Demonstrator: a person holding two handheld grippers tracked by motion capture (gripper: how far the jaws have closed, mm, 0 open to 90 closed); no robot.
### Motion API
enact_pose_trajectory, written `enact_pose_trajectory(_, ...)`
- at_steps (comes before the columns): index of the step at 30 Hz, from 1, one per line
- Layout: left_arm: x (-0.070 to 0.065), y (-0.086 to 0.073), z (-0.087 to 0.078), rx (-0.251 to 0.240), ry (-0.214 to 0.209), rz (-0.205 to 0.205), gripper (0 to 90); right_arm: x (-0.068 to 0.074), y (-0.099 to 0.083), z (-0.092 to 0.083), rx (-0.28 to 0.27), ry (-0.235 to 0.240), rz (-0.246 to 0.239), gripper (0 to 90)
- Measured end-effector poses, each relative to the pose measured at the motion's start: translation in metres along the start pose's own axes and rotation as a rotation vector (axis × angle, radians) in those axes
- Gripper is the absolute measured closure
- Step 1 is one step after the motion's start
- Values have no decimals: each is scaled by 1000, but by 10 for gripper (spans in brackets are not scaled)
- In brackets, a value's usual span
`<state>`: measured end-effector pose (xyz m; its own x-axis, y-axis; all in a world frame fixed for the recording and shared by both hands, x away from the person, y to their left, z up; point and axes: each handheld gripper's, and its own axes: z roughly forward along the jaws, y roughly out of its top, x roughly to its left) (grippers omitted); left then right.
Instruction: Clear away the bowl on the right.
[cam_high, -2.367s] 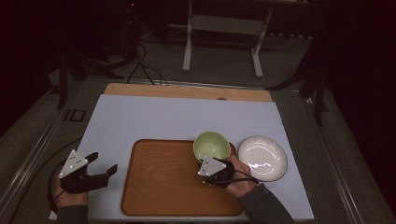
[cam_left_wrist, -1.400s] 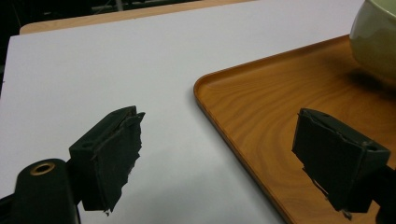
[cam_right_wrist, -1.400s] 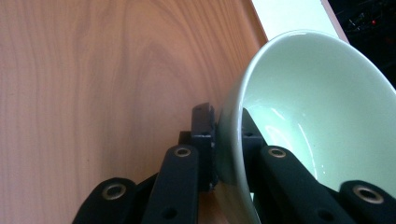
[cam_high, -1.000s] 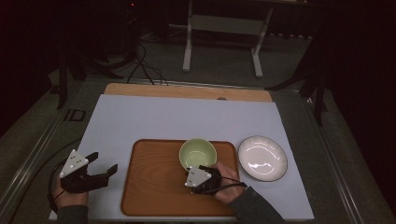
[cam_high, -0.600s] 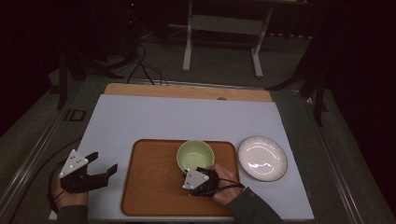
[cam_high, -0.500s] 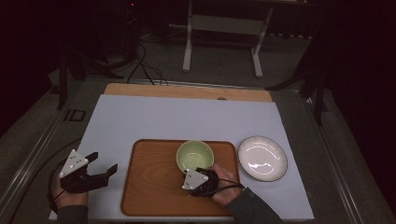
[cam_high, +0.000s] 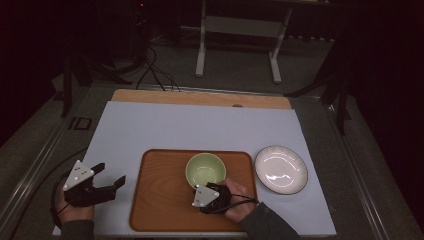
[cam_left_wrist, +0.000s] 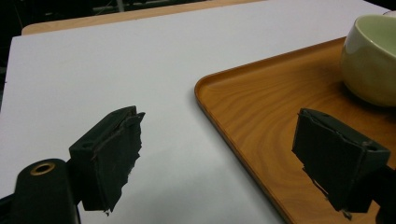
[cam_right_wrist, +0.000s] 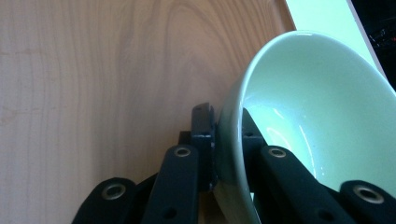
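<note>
We see the right gripper (cam_high: 209, 192) pinching the near rim of the green bowl (cam_high: 205, 169), one jaw inside, one outside; the hand (cam_high: 235, 200) hides part of it. The bowl sits on the wooden tray (cam_high: 160, 200), far centre. No writing reads anywhere. The left gripper (cam_high: 100, 182) hovers agape left of the tray; a white plate (cam_high: 281, 170) lies right.

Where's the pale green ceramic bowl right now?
In the high view the pale green ceramic bowl sits on the wooden tray, toward its far right, left of the white plate, its near rim pinched by the right gripper.
</note>
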<state>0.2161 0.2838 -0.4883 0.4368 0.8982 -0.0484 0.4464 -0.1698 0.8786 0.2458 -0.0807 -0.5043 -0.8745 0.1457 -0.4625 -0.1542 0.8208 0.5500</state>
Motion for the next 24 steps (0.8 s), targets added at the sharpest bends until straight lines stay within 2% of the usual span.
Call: enact_pose_trajectory(24,1,0,-1,-3,6,-5,151,5,2,8,-8,27,-32,809)
